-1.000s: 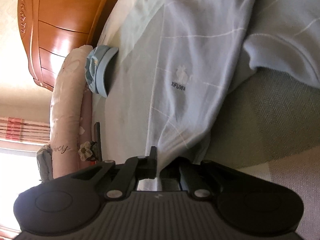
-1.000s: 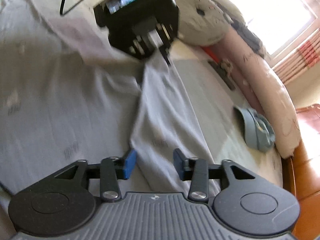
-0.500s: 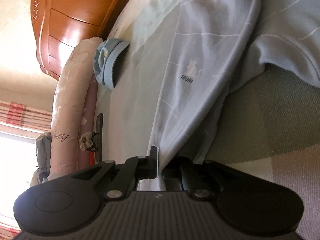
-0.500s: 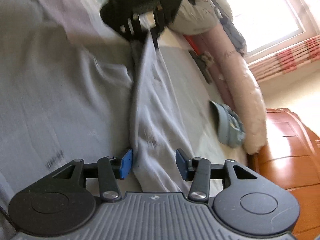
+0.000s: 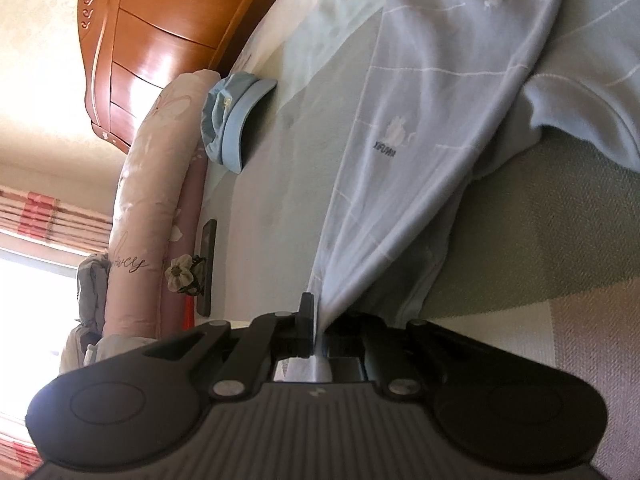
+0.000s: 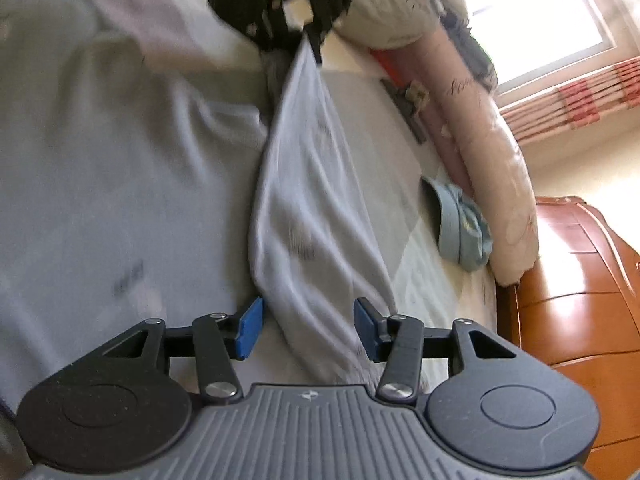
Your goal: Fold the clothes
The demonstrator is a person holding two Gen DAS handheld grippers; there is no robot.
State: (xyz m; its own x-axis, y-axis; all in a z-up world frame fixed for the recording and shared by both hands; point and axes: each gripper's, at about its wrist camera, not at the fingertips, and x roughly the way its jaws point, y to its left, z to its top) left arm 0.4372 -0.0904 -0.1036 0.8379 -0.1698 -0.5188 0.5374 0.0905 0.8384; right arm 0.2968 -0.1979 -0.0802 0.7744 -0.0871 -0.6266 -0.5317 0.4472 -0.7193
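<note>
My left jaws (image 5: pixel 318 322) are clamped on a pinched corner of the pale blue shirt (image 5: pixel 404 152), which rises from them toward 12 o'clock in a taut ridge. My right jaws (image 6: pixel 308 326) are opening, the same ridge of cloth running between the 2 blue pads (image 6: pixel 250 326) without being pressed. The shirt lies mostly spread over the bed (image 5: pixel 280 184), one edge lifted. I judge the fold barely begun: no neat crease yet. A folded blue cap (image 5: pixel 228 120) sits at 10 o'clock by the pink bolster (image 5: pixel 148 184).
</note>
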